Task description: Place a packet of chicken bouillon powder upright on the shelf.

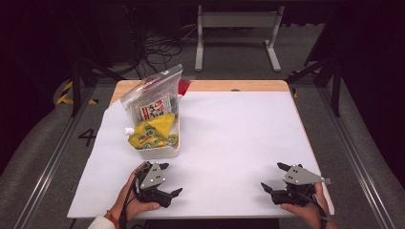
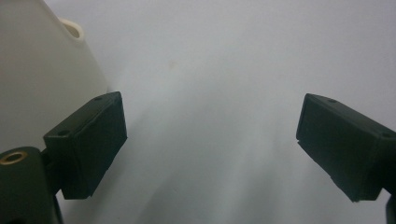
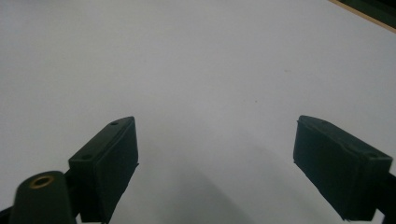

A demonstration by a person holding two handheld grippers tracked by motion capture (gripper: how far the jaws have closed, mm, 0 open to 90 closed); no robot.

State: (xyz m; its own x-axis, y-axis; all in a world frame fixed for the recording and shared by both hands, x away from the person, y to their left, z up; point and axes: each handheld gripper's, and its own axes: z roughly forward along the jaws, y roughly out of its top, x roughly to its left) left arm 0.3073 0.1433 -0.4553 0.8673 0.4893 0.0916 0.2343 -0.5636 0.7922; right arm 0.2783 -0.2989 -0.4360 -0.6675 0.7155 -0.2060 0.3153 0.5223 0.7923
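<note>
A white bin (image 1: pixel 165 150) stands on the left part of the table. It holds a yellow pouch (image 1: pixel 152 132) with a white cap and an upright clear zip bag (image 1: pixel 153 95) with a red-and-white packet inside. Just in front of the bin, my left gripper (image 1: pixel 171 179) rests open near the table's front edge, with nothing between its jaws. In the left gripper view, the bin's wall (image 2: pixel 42 70) rises close on the left of the open left gripper (image 2: pixel 212 140). My right gripper (image 1: pixel 273 176) sits open at the front right, over bare white sheet (image 3: pixel 201 70), also empty (image 3: pixel 215 158).
A white sheet (image 1: pixel 229 133) covers the wooden table (image 1: pixel 239 86), whose edge shows at the back. Beyond the table are a white stand (image 1: pixel 236 28) and cables on the floor (image 1: pixel 157 50). Dark frame legs flank both sides.
</note>
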